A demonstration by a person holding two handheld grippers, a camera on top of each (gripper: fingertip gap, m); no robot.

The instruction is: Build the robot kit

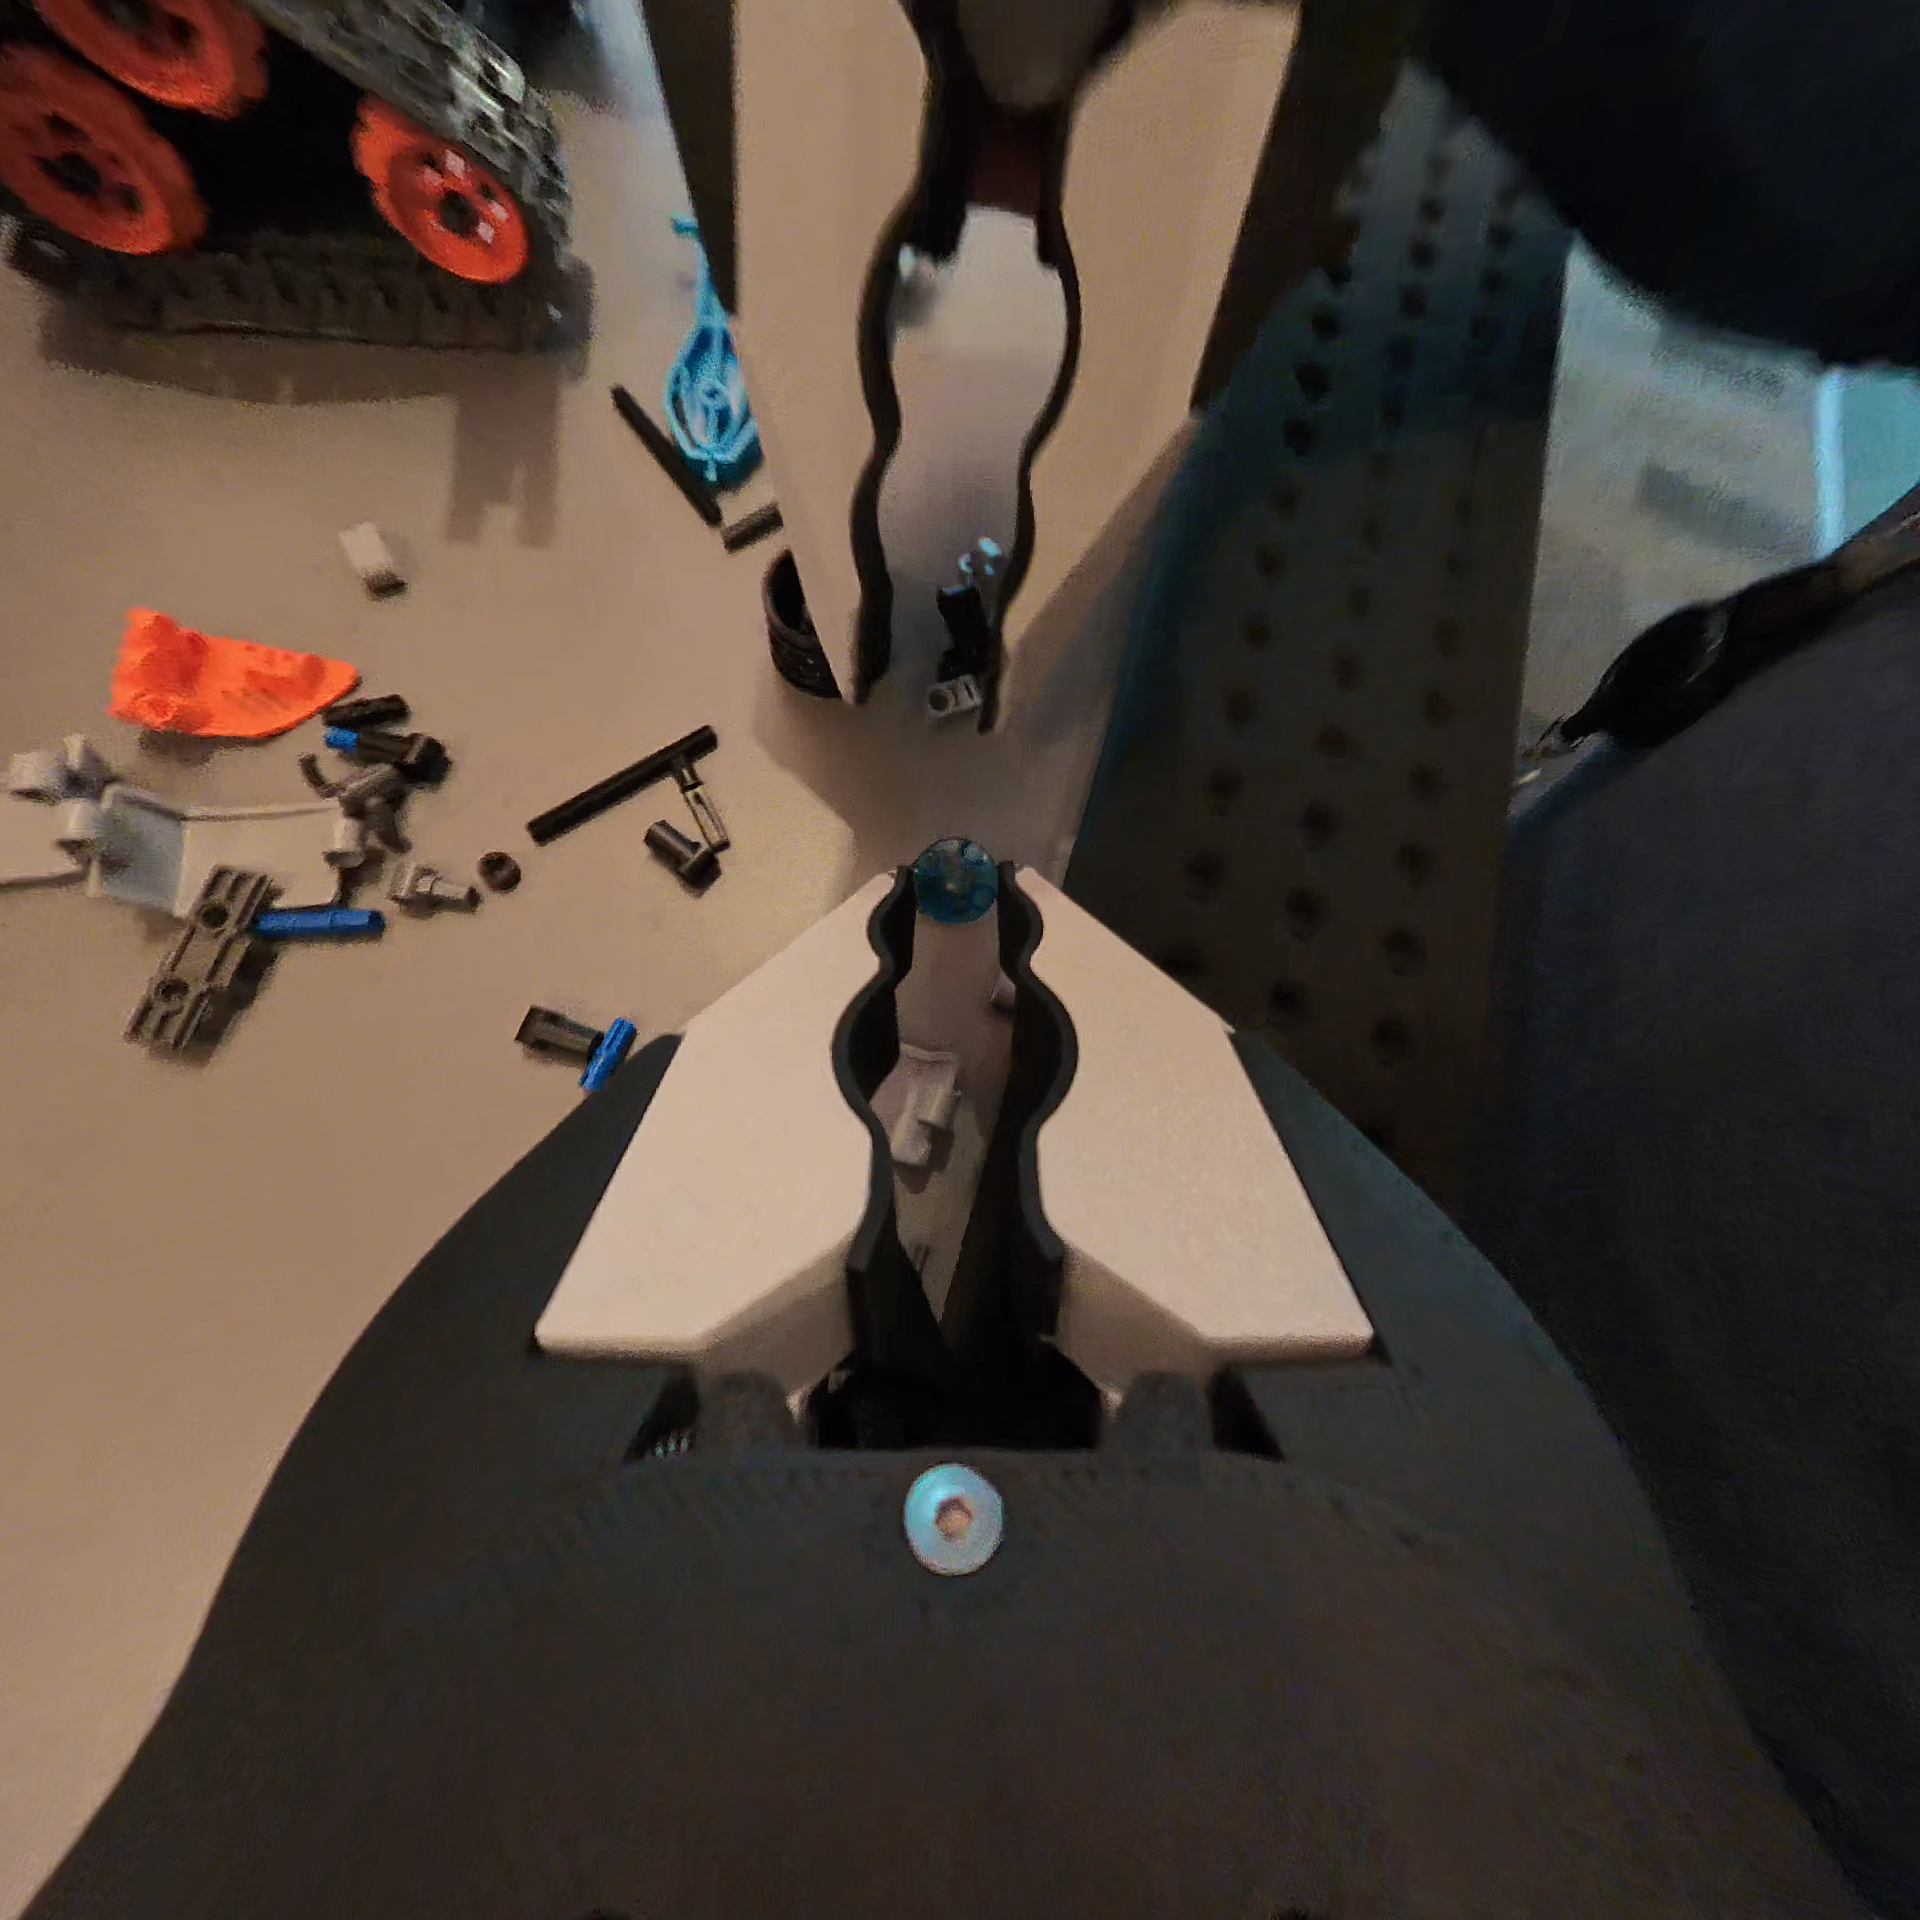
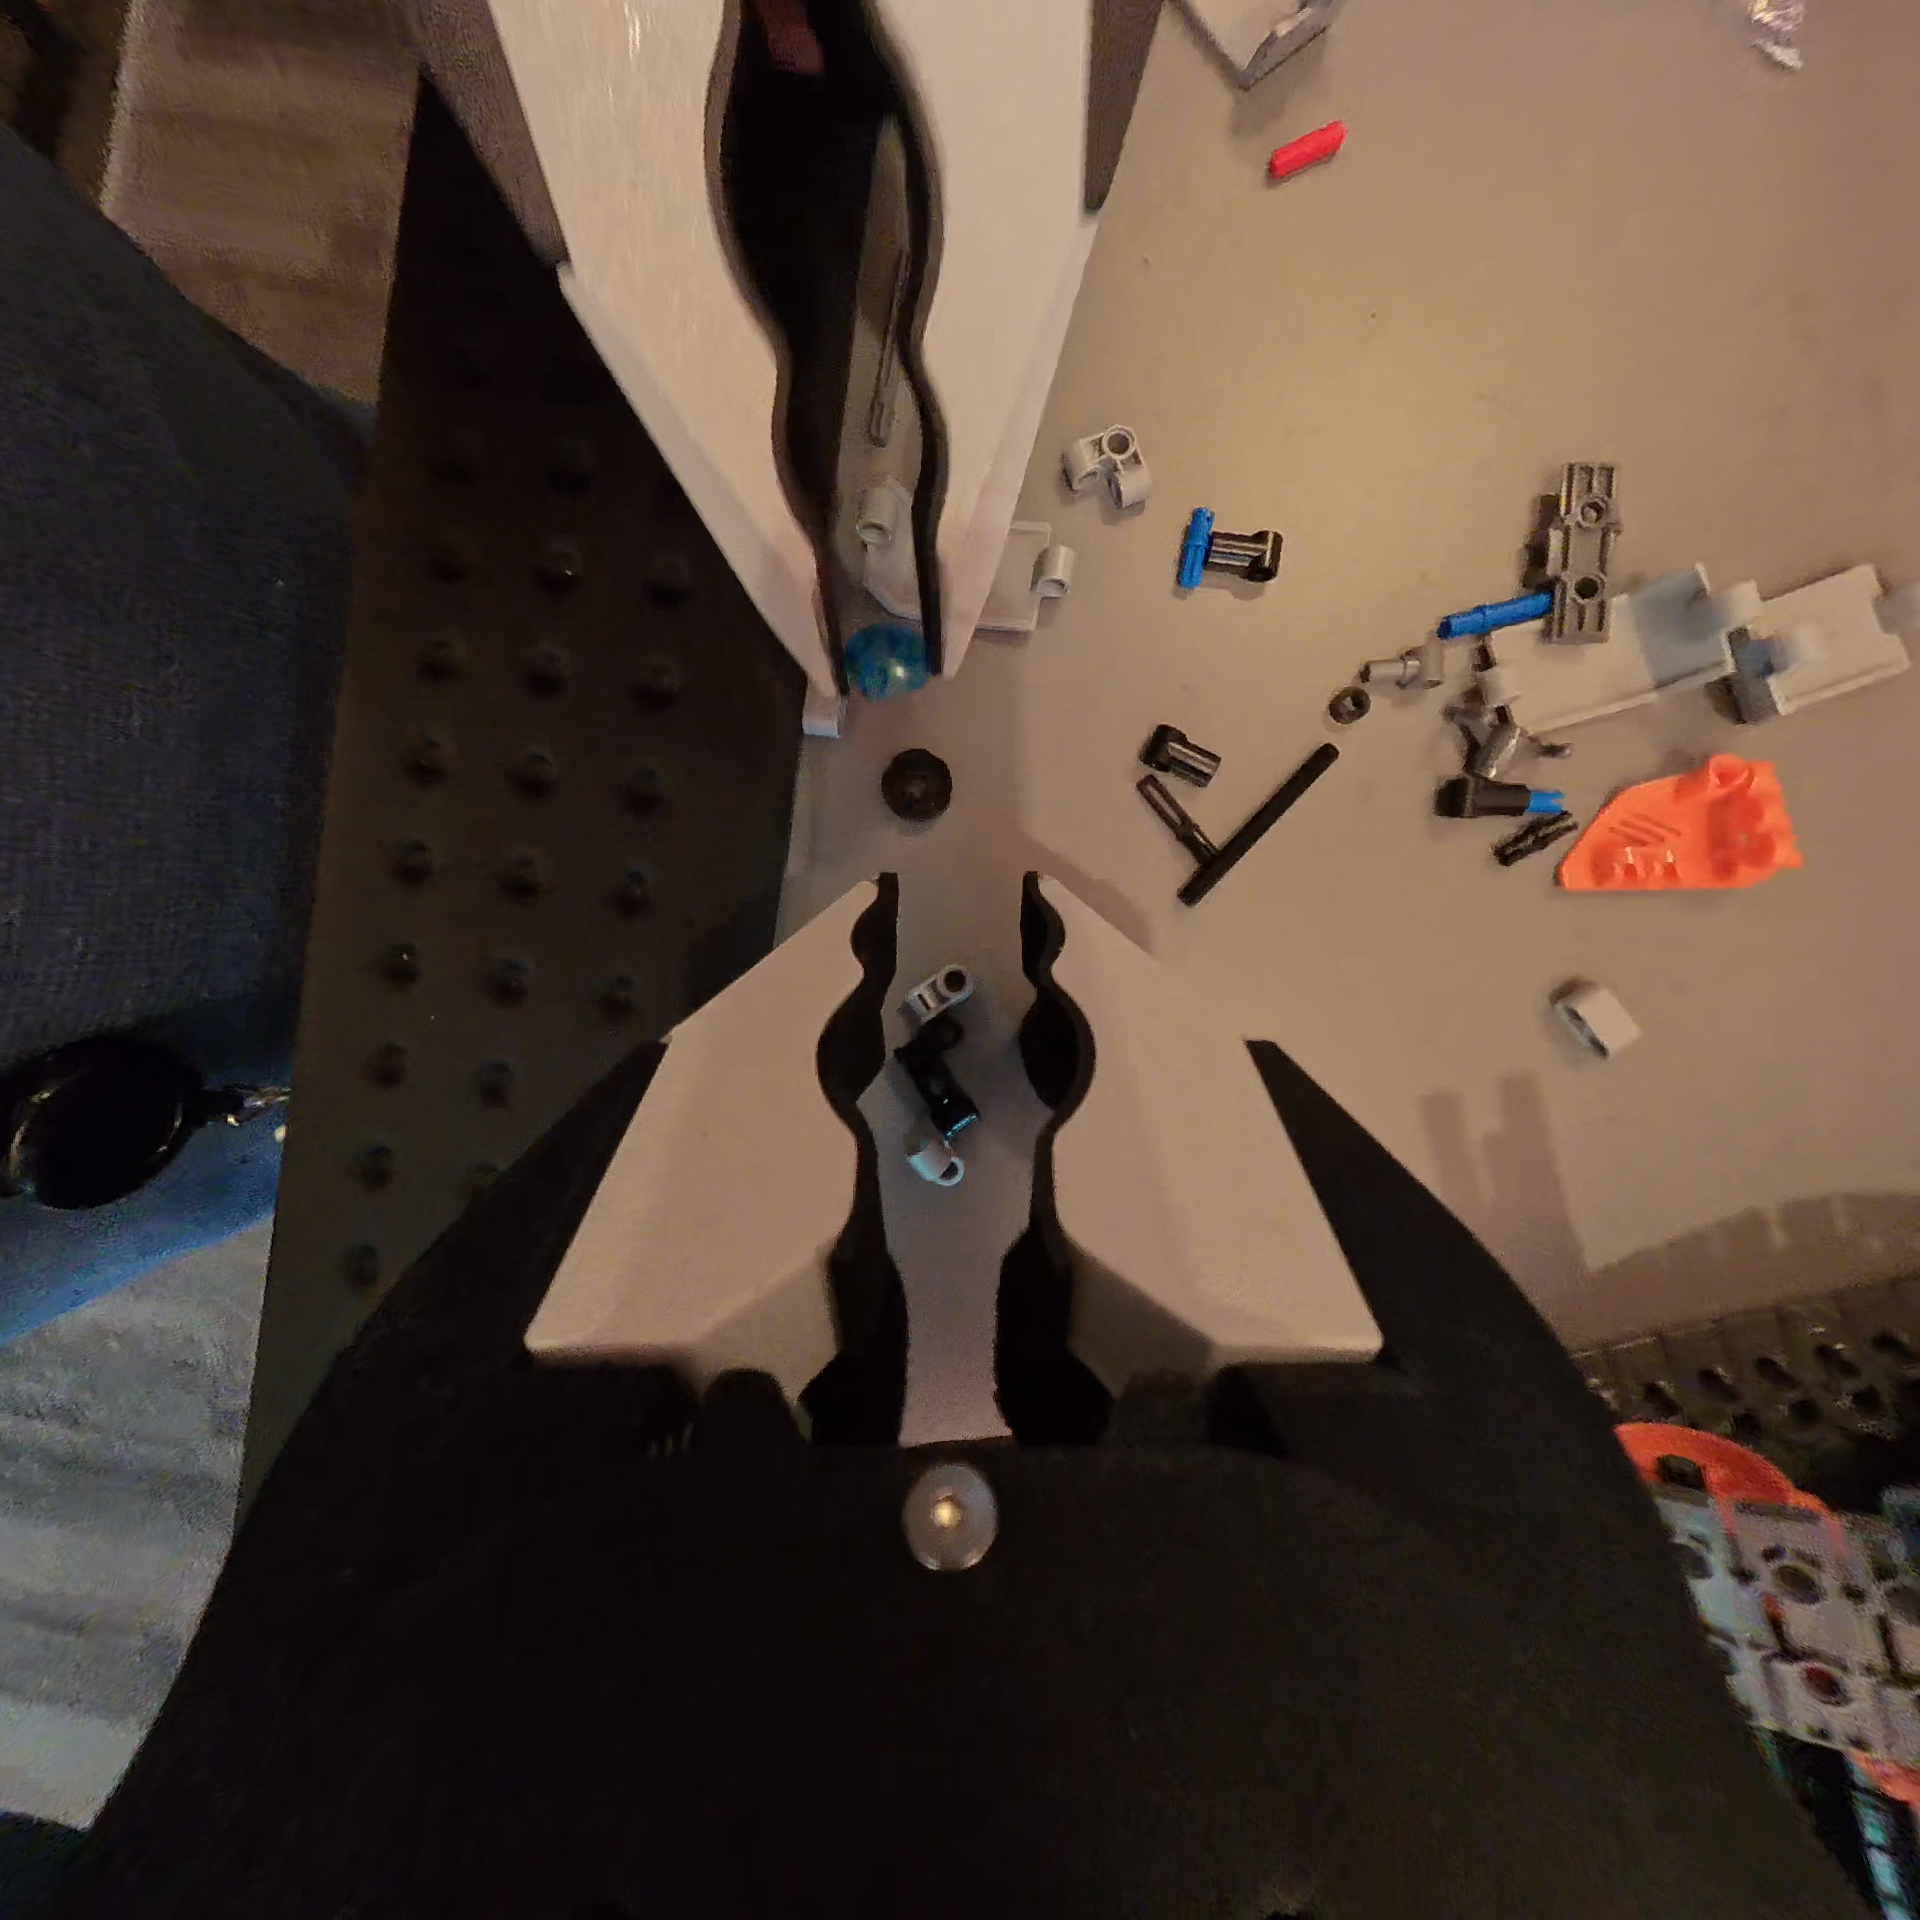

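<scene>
1. Left gripper [image 1: 954, 878]: tips pinched on a small translucent blue round stud [image 1: 954, 881], held at the very end of the fingers above the beige tabletop [image 1: 312, 1195].
2. Same stud seen from the right wrist view [image 2: 884, 659], caught at the tip of the far gripper, just beside the table's left edge.
3. Right gripper [image 2: 959, 883]: fingers spread, holding nothing, hovering over a small black-and-grey connector assembly [image 2: 938, 1070] lying on the table between them.
4. Same assembly in the left wrist view [image 1: 964, 644], between the tips of the far gripper [image 1: 925, 707], next to a black ribbed ring [image 1: 795, 634].
5. Just beyond the right gripper's tips: a black round piece [image 2: 915, 784], lying flat near the table's left edge.
6. To the right in the right wrist view: a long black axle [image 2: 1257, 824], a blue pin joined to a black connector [image 2: 1231, 551], a dark grey beam piece [image 2: 1577, 566], an orange panel [image 2: 1683, 826], a red pin [image 2: 1307, 149] far off.
7. Far left in the left wrist view: a tracked vehicle model with orange wheels [image 1: 281, 166], blurred.
8. Along the table's edge: a dark studded baseplate [image 1: 1320, 675], tilted; exact resting place cannot be told.
</scene>
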